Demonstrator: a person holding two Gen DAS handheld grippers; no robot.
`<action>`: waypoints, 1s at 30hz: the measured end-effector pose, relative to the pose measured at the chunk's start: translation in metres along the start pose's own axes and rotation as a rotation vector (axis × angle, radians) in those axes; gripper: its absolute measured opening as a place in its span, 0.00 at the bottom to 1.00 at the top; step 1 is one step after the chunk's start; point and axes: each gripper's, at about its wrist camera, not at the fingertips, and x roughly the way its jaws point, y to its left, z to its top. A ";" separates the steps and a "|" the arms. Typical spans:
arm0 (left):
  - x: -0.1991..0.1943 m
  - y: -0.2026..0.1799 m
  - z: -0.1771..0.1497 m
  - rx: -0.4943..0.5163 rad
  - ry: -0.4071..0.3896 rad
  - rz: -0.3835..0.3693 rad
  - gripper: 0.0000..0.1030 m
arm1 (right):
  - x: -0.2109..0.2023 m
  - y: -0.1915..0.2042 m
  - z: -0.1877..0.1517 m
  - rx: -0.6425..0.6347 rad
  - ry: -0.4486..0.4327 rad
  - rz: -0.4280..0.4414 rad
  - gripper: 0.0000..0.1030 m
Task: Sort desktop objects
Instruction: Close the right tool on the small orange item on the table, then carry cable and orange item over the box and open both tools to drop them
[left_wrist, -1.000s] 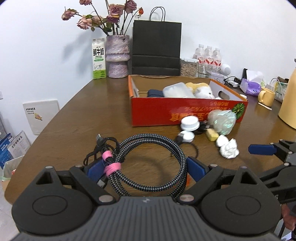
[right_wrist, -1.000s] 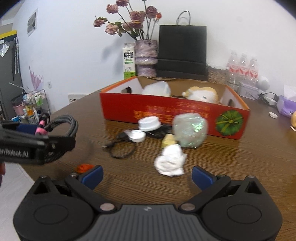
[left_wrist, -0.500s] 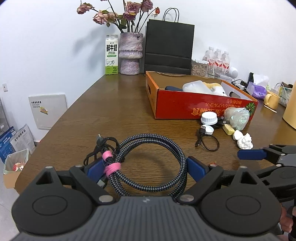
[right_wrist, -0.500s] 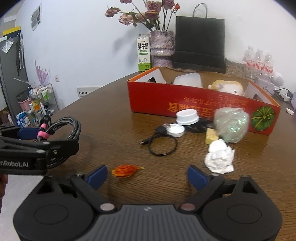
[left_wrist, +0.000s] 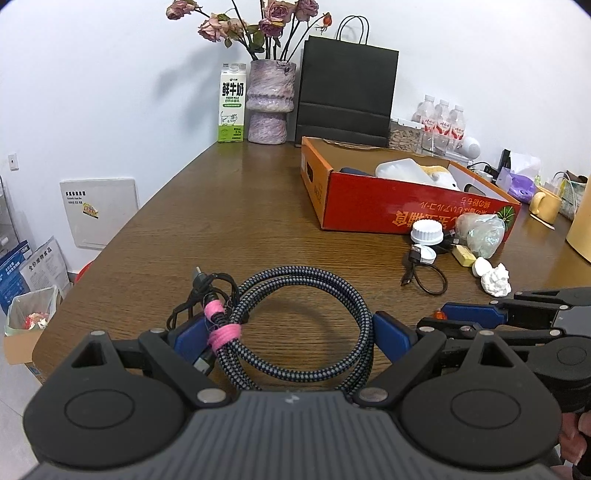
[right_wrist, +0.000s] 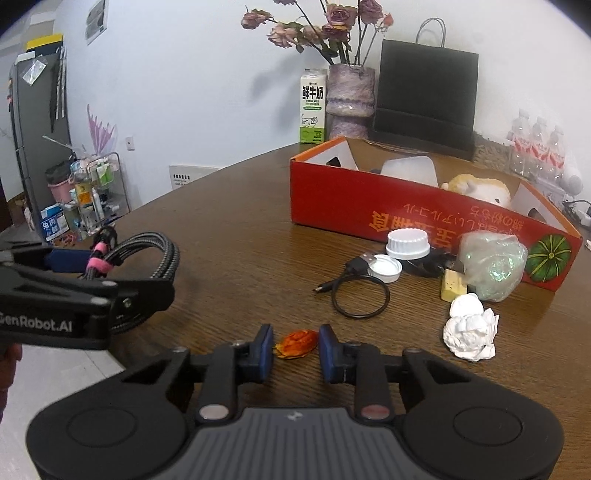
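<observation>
My left gripper (left_wrist: 291, 328) is shut on a coiled grey braided cable (left_wrist: 303, 280) bound with a pink tie, holding it just above the brown table (left_wrist: 240, 221). In the right wrist view my right gripper (right_wrist: 296, 347) is low over the table near its front edge. Its jaws are closing, and both pads touch a small orange peel scrap (right_wrist: 297, 342). A red cardboard box (right_wrist: 369, 206) behind holds a white container and a plush toy. In front of the box lie a white cap (right_wrist: 407, 242), a thin black cable (right_wrist: 360, 295), a yellow block (right_wrist: 452, 284), a plastic-wrap ball (right_wrist: 493, 266) and crumpled tissue (right_wrist: 469, 328).
A milk carton (left_wrist: 232, 107), a vase of dried roses (left_wrist: 269, 103) and a black paper bag (left_wrist: 347, 92) stand along the back wall. Water bottles (left_wrist: 441, 120) and a yellow mug (left_wrist: 545, 205) are at the right. The table's curved edge drops off at the left.
The right gripper's jaws have gone from wide apart to closed around the orange scrap. Both grippers have drawn back from the red box toward the table's near edge. The left still holds the cable.
</observation>
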 end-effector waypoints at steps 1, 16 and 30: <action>-0.001 -0.001 0.000 0.000 -0.001 0.000 0.91 | 0.000 0.000 0.000 0.002 0.000 0.002 0.20; 0.002 -0.018 0.007 0.025 -0.018 -0.014 0.91 | -0.010 -0.016 0.003 0.026 -0.049 0.005 0.10; 0.025 -0.057 0.075 0.066 -0.162 -0.060 0.91 | -0.020 -0.074 0.056 0.065 -0.236 -0.084 0.10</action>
